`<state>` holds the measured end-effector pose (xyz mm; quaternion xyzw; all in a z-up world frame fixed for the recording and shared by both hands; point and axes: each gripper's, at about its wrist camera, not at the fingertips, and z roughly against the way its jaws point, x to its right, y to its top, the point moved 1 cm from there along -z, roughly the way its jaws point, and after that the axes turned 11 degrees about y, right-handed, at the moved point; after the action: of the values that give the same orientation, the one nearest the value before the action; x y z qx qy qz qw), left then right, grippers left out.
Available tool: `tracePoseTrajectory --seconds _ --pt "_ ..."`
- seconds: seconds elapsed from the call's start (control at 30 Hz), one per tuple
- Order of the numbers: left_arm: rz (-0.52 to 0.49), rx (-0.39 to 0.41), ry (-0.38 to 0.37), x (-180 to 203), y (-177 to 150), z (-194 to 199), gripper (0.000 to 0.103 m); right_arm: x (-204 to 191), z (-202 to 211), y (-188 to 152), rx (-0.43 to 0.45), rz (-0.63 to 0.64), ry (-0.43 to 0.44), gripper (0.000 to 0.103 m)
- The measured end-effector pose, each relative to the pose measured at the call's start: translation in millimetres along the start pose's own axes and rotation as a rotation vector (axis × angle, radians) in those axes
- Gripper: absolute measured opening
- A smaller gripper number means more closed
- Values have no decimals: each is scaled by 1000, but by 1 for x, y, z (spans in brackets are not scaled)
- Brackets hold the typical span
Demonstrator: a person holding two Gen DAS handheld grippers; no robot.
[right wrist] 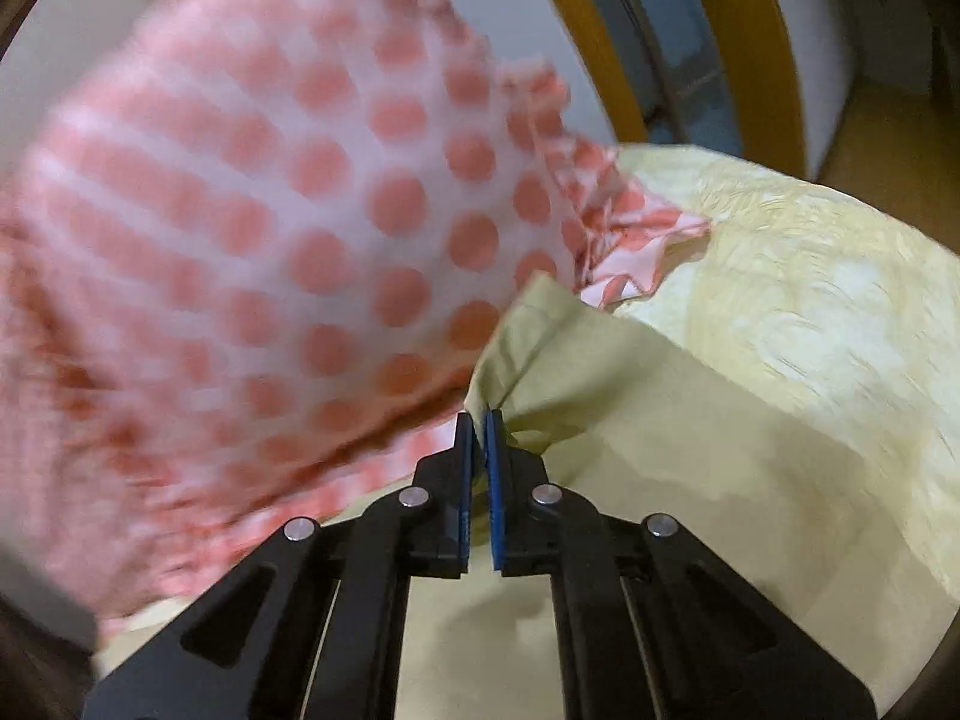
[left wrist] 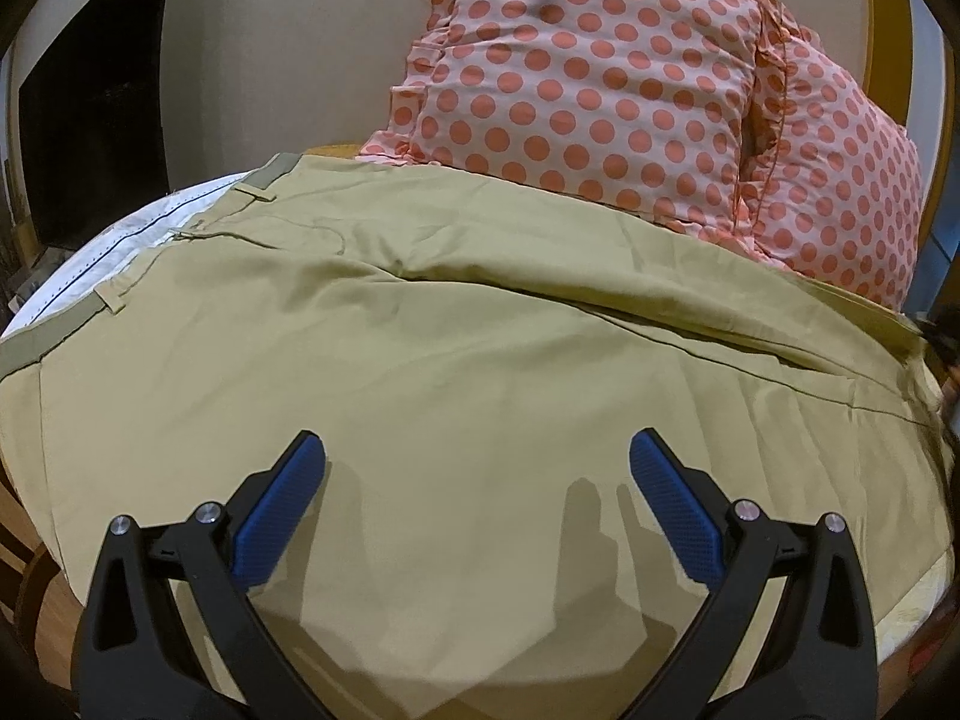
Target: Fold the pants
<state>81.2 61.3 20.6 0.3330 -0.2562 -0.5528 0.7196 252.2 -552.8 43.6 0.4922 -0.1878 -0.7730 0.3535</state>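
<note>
Khaki pants lie spread across the bed, waistband with belt loops and white lining at the upper left. My left gripper is open and empty, hovering over the near part of the pants. In the right wrist view my right gripper is shut on a bunched edge of the pants, which it pinches close beside the pillow.
A pink pillow with coral polka dots leans behind the pants and fills the left of the right wrist view, blurred. A pale yellow bedspread covers the bed. A wooden frame stands behind. A dark opening is at far left.
</note>
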Motion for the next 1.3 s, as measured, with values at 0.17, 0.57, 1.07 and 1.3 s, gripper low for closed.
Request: tracePoseTrajectory --seconds 0.17,0.57,1.07,1.3 --pt "23 43 -25 -7 5 14 101 18 124 -57 67 -92 162 5" --pt "90 162 -26 -36 54 37 101 44 153 -125 -58 -312 157 51" --pt "314 -139 -118 -49 159 -107 99 45 195 -115 118 -208 319 4" --pt "336 -349 -12 -35 181 -210 37 48 187 -114 105 -206 327 4"
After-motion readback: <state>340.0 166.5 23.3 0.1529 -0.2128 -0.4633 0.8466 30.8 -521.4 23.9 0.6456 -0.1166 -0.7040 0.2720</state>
